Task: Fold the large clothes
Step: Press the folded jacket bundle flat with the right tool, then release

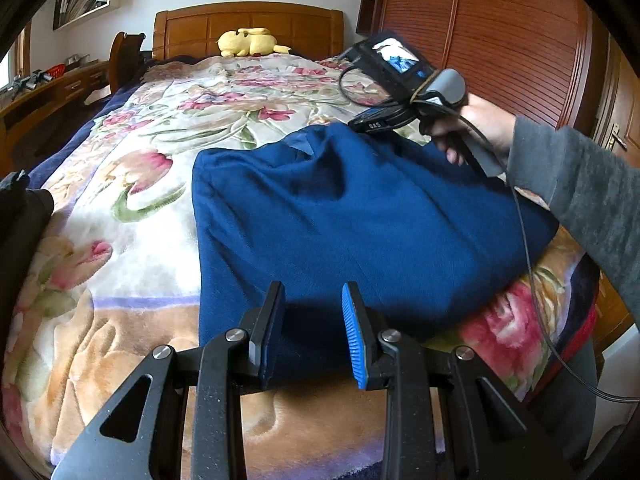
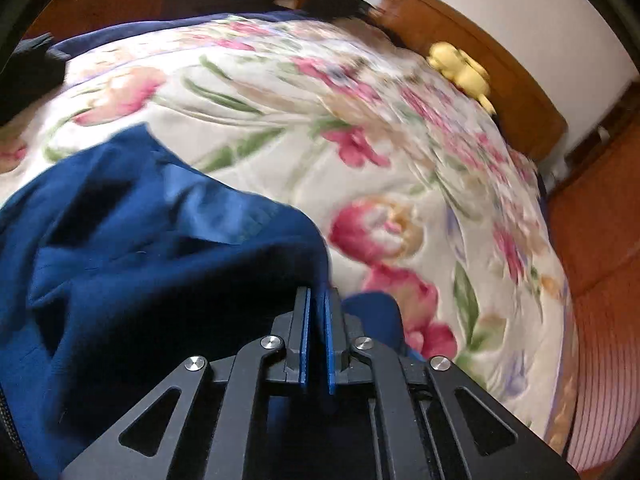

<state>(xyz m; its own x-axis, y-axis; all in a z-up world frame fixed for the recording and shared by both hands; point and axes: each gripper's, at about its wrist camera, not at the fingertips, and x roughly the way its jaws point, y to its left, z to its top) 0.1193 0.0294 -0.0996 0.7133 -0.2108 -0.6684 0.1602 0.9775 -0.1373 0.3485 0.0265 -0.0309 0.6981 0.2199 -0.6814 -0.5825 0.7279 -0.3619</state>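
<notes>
right now the blue garment [image 1: 320, 220] lies spread on the floral blanket [image 1: 140, 152] of the bed, reaching to the near edge. the left tool [image 1: 314, 320] hovers over its near hem, its blue pads narrowly parted with nothing pinched. the right tool [image 2: 317, 320] stands over the garment's far right edge, its pads a thin slit apart; whether cloth is caught between them is unclear. a yellow plush toy [image 1: 250, 42] lies by the headboard [image 1: 248, 24].
</notes>
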